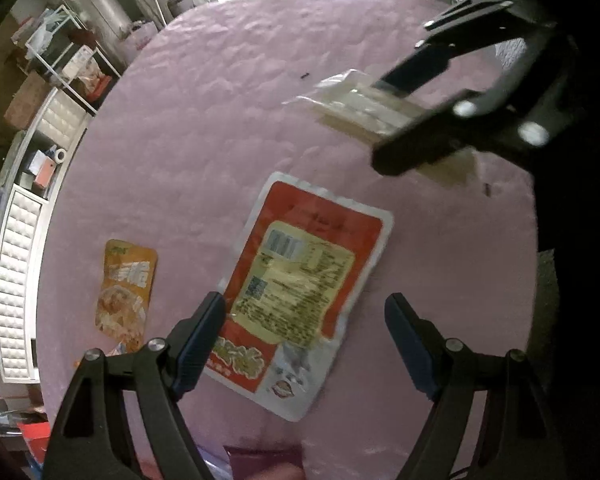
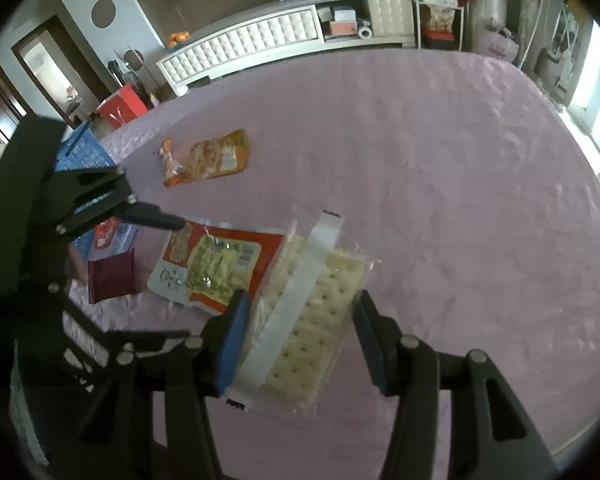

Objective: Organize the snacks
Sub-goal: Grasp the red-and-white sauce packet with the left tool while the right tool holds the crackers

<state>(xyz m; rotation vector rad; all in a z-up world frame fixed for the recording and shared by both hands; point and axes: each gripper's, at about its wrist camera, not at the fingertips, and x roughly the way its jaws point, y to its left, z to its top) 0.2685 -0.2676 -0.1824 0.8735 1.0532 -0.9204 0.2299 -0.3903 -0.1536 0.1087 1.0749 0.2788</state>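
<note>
One cracker pack (image 2: 308, 316) in right gripper (image 2: 300, 320); blue basket (image 2: 80, 156) contents unclear.

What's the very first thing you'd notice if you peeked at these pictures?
The clear cracker pack jumps out first, lifted above the pink tablecloth and pinched between the right gripper jaws. Next is the big red snack pouch lying flat with its label side up, right in front of the open left gripper. A smaller orange pouch lies to its left in the left wrist view.
</note>
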